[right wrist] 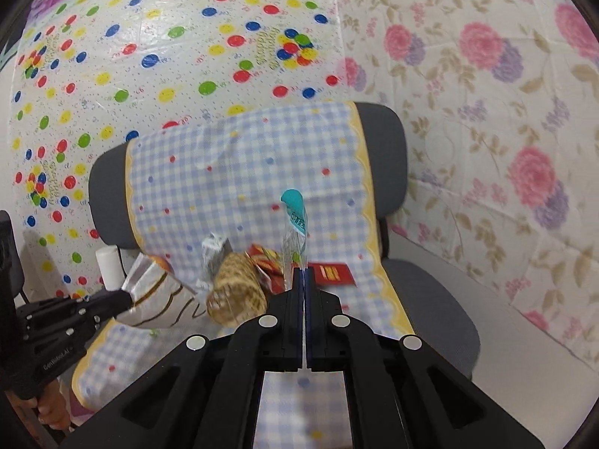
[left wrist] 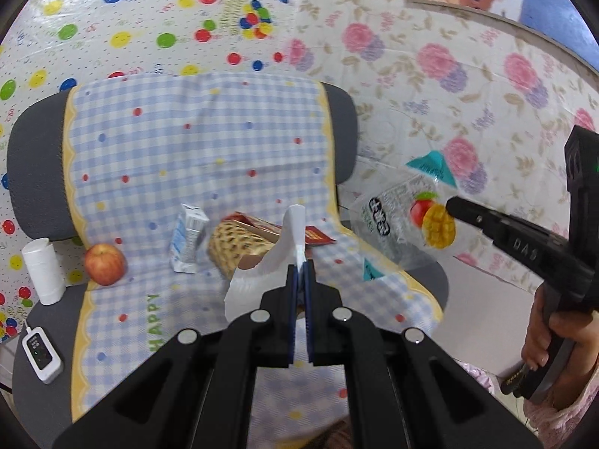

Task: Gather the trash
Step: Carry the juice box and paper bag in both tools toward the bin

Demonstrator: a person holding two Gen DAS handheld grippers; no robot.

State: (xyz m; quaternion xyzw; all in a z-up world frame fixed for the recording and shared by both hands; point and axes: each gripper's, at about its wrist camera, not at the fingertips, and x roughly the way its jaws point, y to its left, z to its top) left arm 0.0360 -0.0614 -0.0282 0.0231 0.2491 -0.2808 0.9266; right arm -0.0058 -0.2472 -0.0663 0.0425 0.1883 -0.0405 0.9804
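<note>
Here, far to the left of my left gripper (left wrist: 302, 262), a white cylinder (left wrist: 43, 271) stands on the grey chair (left wrist: 32, 157) beside the edge of the checked cloth (left wrist: 194, 138), and a small white device (left wrist: 41, 353) with a cord lies nearer to me on the seat. Next, on the cloth, sits a red-and-yellow apple (left wrist: 105, 263), then a small crumpled carton (left wrist: 187, 237), upright but dented. Just left of and beyond my left fingertips lies a wrapper printed with a basket-weave pattern (left wrist: 234, 249), with a red packet (left wrist: 318, 239) behind it.

My left gripper is closed on a white-and-silver wrapper (left wrist: 262, 277) — the jaws are pressed flat together on a fold that rises above the tips, while the rest hangs to their left. From the right wrist view the same wrapper (right wrist: 161, 299) shows silver foil with brown lines.

To the right of the left tool, my right gripper (left wrist: 451, 205) comes in from the side, held in my hand (left wrist: 550, 333). Its jaws are clamped on a clear plastic bag (left wrist: 404, 220) printed with fruit and edged in teal — the bag hangs off the chair's right edge, clear of the cloth. In its own view the right gripper (right wrist: 303, 269) pinches the bag (right wrist: 295, 232) edge-on, the teal strip standing straight up above the tips.
</note>
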